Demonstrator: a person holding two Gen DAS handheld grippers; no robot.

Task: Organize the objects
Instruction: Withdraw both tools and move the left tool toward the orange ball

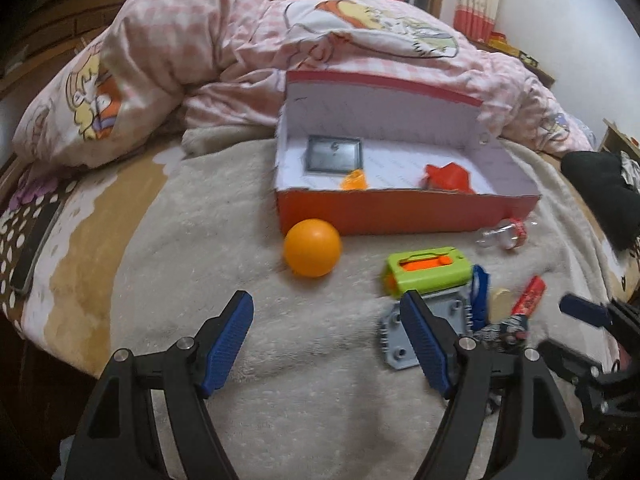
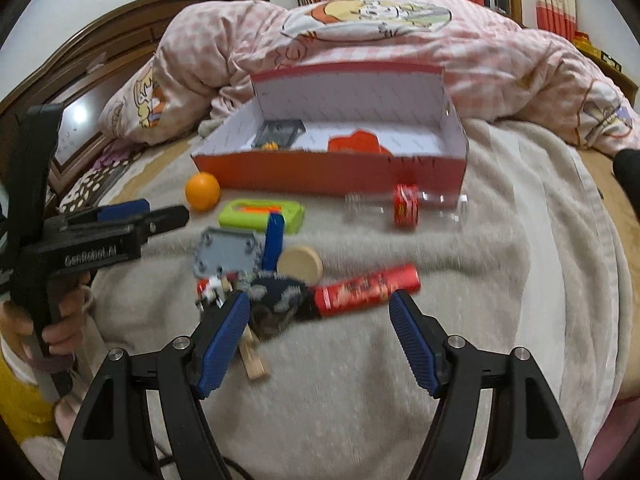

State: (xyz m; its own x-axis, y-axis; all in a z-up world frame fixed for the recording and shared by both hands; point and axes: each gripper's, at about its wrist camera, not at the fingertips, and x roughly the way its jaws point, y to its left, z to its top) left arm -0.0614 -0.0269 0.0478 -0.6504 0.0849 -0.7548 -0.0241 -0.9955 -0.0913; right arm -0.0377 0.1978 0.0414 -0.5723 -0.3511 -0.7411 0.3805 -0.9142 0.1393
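Both grippers released: right gripper (image 2: 316,320) hovers behind the red tube (image 2: 366,290), next closing on it; left gripper (image 1: 328,320) idle.

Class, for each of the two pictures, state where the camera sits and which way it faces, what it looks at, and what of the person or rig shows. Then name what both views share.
Left wrist: sits behind the open left gripper, facing across the bed toward the orange box and orange ball; the right gripper enters at the right edge.
Right wrist: sits behind the open right gripper, facing the box over the red tube; the left gripper and the hand holding it show at left.
Shared: box, ball, green toy, clear bottle.
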